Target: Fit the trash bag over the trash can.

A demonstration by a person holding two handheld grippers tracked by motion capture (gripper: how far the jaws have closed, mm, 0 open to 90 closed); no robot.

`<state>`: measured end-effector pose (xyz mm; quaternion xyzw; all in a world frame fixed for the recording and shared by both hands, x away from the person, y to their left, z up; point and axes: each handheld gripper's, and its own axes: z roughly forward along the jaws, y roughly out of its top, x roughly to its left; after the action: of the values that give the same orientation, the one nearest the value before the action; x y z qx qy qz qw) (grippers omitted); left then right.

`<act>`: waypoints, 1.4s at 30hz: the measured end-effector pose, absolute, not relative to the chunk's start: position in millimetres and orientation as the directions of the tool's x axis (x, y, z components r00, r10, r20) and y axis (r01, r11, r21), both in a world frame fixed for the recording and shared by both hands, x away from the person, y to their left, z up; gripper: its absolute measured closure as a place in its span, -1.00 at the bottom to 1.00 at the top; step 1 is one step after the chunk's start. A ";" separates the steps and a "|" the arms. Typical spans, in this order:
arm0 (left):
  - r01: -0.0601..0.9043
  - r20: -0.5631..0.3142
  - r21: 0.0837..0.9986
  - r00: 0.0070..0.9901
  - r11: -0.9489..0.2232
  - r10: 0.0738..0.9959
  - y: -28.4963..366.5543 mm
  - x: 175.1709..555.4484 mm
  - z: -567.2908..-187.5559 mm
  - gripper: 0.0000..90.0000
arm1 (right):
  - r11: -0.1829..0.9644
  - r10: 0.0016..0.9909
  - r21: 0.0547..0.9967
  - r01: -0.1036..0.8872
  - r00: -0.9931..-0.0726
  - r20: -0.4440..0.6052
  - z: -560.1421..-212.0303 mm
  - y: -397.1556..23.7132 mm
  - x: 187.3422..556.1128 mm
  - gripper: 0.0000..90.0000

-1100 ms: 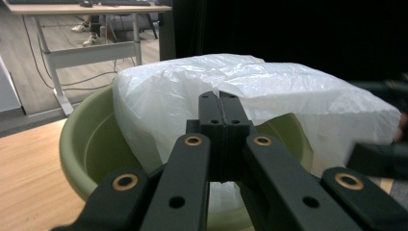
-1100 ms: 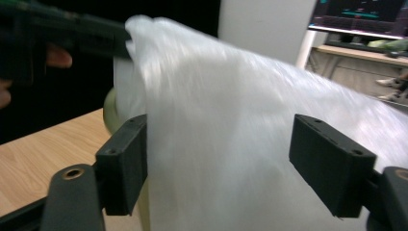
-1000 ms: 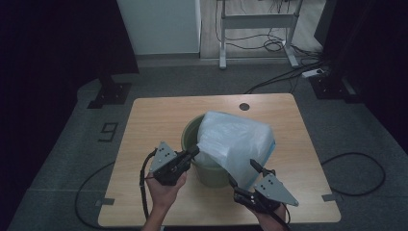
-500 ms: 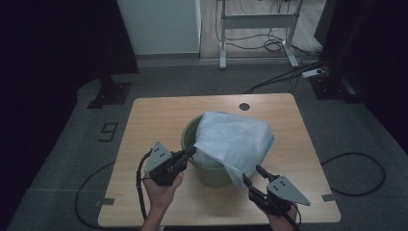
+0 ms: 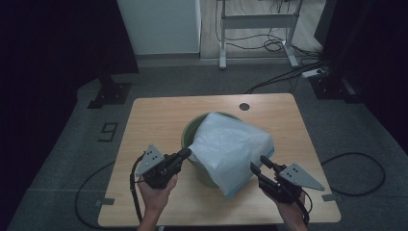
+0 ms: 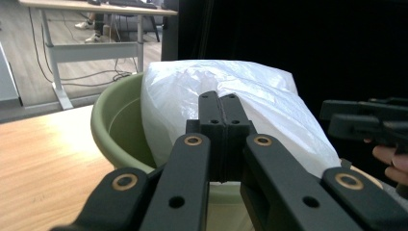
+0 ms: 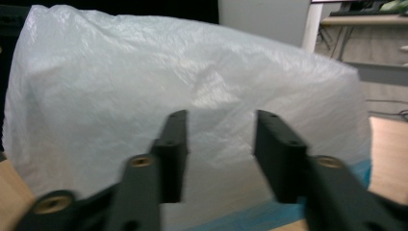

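Since the earlier frames the right gripper (image 5: 257, 166) has slid back toward the person, off the bag's near right corner, its jaws just reopening to a middling gap with nothing pinched between them. The white plastic bag (image 5: 231, 149) now drapes further down over the green bin (image 5: 188, 137), its blue-edged hem hanging at five o'clock. The left gripper (image 5: 185, 153), jaws shut on the bag's edge at nine o'clock, has held steady. Judging by this, the liner is being spread over the rim, and the right side needs a fresh grip. The bin stands mid-counter (image 5: 149, 120). A "9" (image 5: 108, 131) is marked on the floor at ten o'clock.
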<state>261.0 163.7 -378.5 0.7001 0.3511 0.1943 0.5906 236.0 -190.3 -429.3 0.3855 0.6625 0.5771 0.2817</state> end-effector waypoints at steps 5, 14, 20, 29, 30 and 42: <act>0.267 -0.150 0.962 0.682 -0.052 0.716 161.3 261.7 -379.9 0.99 | 0.065 0.812 0.975 0.214 -0.580 0.073 -435.8 -178.8 239.7 -0.50; 0.280 -0.162 0.959 0.689 -0.053 0.707 160.2 263.8 -381.1 0.99 | 0.089 0.825 0.963 0.256 -0.561 0.073 -454.9 -174.8 247.2 -0.70; 0.284 -0.164 0.957 0.689 -0.054 0.706 161.0 263.4 -382.9 0.98 | 0.057 0.829 0.971 0.231 -0.552 0.083 -442.2 -181.8 251.0 -0.70; 0.285 -0.166 0.958 0.665 -0.042 0.729 170.4 263.3 -383.8 0.98 | 0.053 0.866 0.979 0.199 -0.497 0.054 -410.9 -205.4 273.7 -0.70; 0.288 -0.171 0.957 0.658 -0.035 0.733 173.2 263.9 -384.5 0.98 | 0.052 0.866 0.978 0.200 -0.497 0.056 -409.9 -207.8 276.0 -0.70; 0.320 -0.220 0.947 0.639 0.005 0.737 186.1 269.0 -392.2 0.97 | 0.073 0.797 0.976 0.206 -0.601 0.067 -424.6 -217.1 283.8 0.46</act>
<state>269.0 186.1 -392.2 0.6830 0.3869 0.1755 0.5942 283.8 -217.1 -424.6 0.3656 0.6858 0.5744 0.2570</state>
